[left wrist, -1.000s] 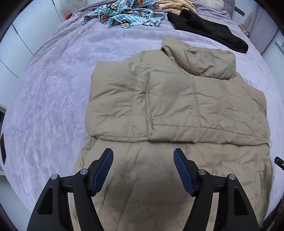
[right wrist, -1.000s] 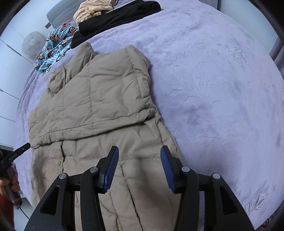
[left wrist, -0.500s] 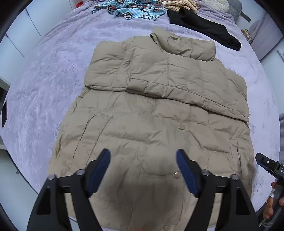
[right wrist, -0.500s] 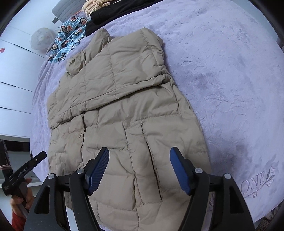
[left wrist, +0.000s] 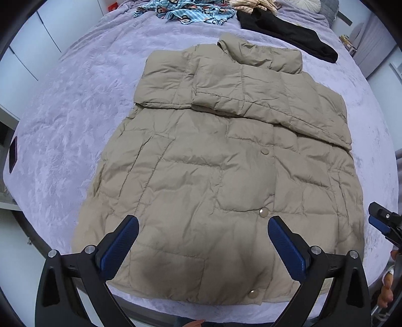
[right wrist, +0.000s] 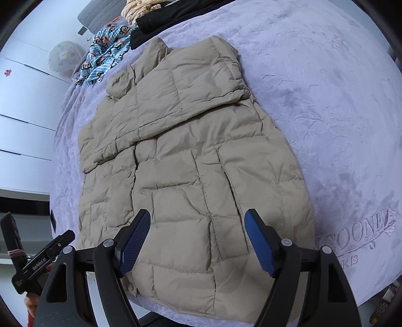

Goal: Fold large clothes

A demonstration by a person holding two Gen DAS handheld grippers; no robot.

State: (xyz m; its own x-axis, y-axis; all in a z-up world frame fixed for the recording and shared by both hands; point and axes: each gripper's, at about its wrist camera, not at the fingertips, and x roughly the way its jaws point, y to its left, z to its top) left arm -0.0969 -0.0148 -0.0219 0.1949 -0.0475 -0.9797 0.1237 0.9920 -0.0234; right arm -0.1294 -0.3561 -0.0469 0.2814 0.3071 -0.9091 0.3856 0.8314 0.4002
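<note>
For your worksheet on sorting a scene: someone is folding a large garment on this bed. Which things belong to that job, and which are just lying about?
Job:
- jacket, sleeves folded across the chest
- left tongs, open, empty
- right tongs, open, empty
- bed

Lying about:
- monkey-print cloth
- black garment
- striped cloth
- round cushion

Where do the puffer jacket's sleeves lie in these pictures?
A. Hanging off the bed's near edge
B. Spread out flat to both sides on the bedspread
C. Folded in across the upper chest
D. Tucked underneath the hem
C: both sleeves of the beige puffer jacket cross its upper chest below the collar, none spread out on the lilac bedspread.
</note>
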